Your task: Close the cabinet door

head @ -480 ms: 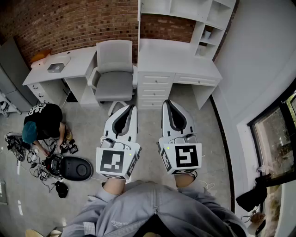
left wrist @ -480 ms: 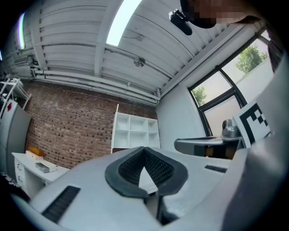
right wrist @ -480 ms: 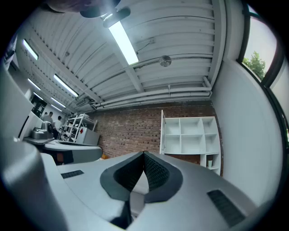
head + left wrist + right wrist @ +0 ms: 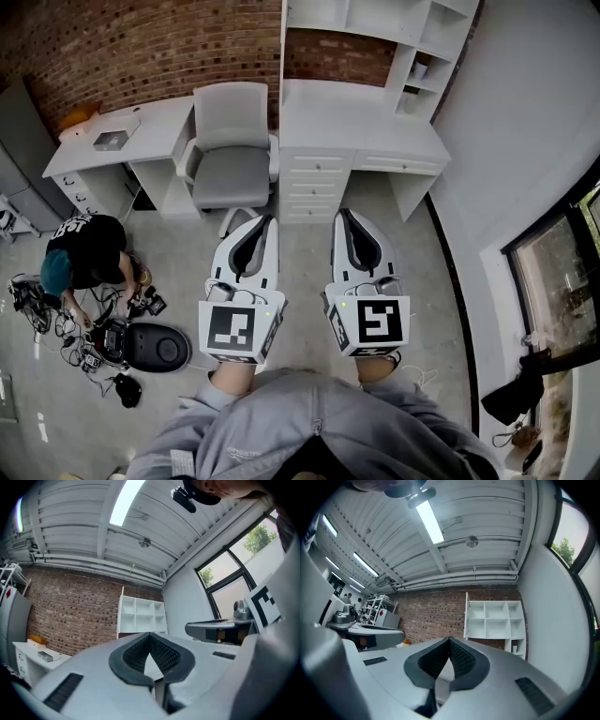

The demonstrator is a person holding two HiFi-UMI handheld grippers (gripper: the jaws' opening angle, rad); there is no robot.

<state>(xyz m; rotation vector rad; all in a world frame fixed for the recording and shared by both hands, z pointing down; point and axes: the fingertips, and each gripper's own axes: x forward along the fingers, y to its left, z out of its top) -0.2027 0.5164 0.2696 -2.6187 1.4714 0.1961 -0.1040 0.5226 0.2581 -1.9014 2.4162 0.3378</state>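
Note:
The white cabinet (image 4: 375, 23) stands over a white desk (image 4: 361, 122) against the brick wall. Its open compartments (image 4: 494, 620) show, and its door (image 4: 466, 616) stands open at the left side, seen edge-on. The same door (image 4: 122, 613) shows as a thin white strip in the left gripper view. My left gripper (image 4: 267, 220) and right gripper (image 4: 343, 214) are held side by side, well short of the desk, pointing toward it. Both are shut with nothing between the jaws; the tips meet in the left gripper view (image 4: 150, 634) and in the right gripper view (image 4: 450, 639).
A grey office chair (image 4: 230, 141) stands left of the desk drawers (image 4: 314, 183). A second white desk (image 4: 122, 141) is further left. A person (image 4: 84, 253) crouches on the floor among cables and a black round device (image 4: 155, 345). A wall with a window runs along the right.
Both grippers stay side by side and shut, barely shifted. The crouching person on the floor has moved slightly to the left.

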